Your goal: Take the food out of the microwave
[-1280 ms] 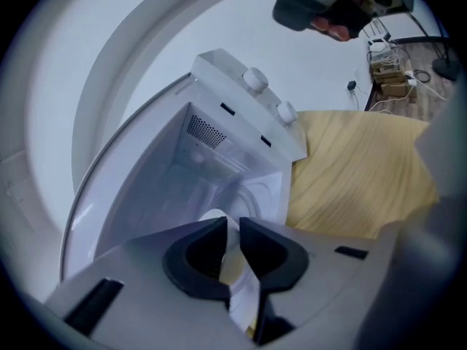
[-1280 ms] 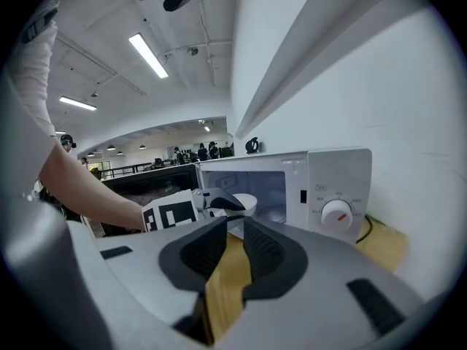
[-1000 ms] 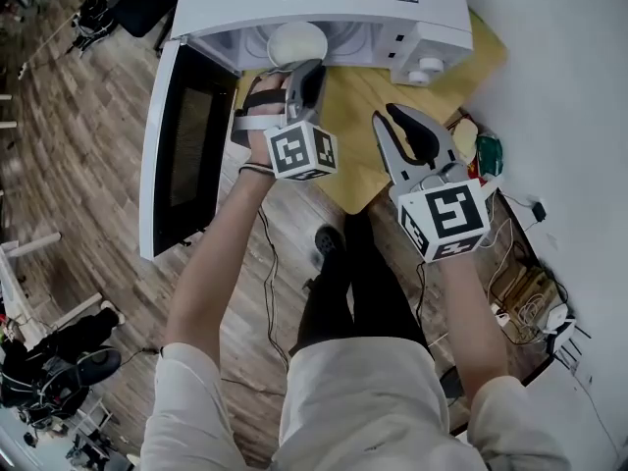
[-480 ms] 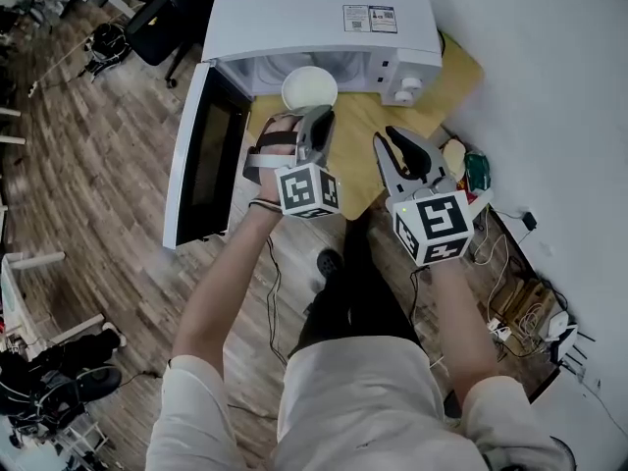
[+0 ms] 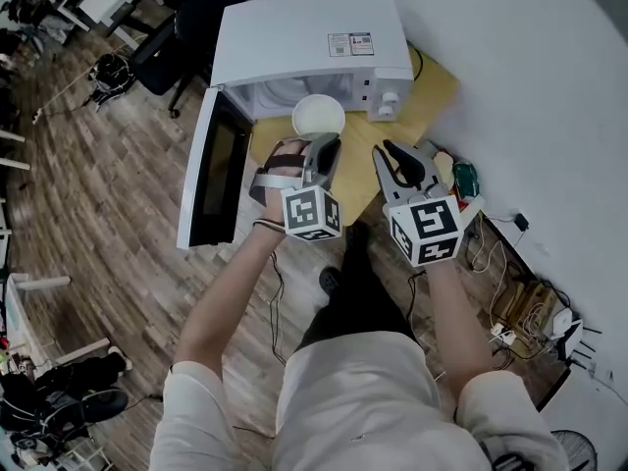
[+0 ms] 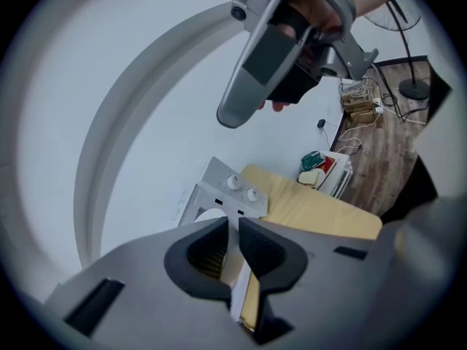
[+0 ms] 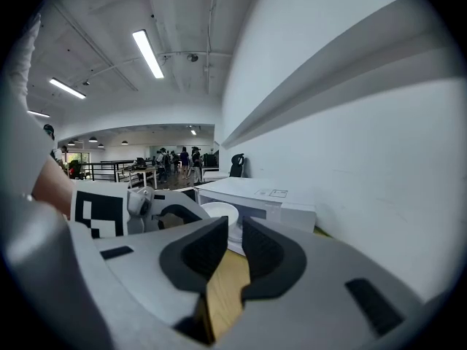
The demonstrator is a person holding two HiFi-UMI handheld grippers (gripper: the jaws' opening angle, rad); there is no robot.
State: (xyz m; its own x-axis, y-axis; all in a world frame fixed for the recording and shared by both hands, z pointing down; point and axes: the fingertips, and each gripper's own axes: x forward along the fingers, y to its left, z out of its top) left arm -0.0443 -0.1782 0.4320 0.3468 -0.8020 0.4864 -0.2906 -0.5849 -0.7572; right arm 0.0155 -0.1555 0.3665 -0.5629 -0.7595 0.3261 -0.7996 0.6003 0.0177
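A white bowl [image 5: 318, 116] hangs just in front of the open white microwave [image 5: 314, 37], above the wooden table [image 5: 432, 86]. My left gripper [image 5: 325, 147] is shut on the bowl's near rim, and a thin white edge shows between its jaws in the left gripper view [image 6: 235, 228]. What the bowl holds is hidden. My right gripper [image 5: 395, 157] floats beside it to the right, shut and holding nothing [image 7: 235, 228]. From the right gripper view the bowl [image 7: 217, 211] sits next to the left gripper, in front of the microwave [image 7: 255, 195].
The microwave door [image 5: 211, 180] stands swung open to the left. Green and red items [image 5: 463, 177] lie at the table's right edge by the white wall. Cables [image 5: 520, 292] trail on the wood floor. A black office chair [image 5: 196, 8] stands behind the microwave.
The left gripper has drawn the bowl out of the microwave's mouth and lifted it. The right gripper has risen alongside, staying shut.
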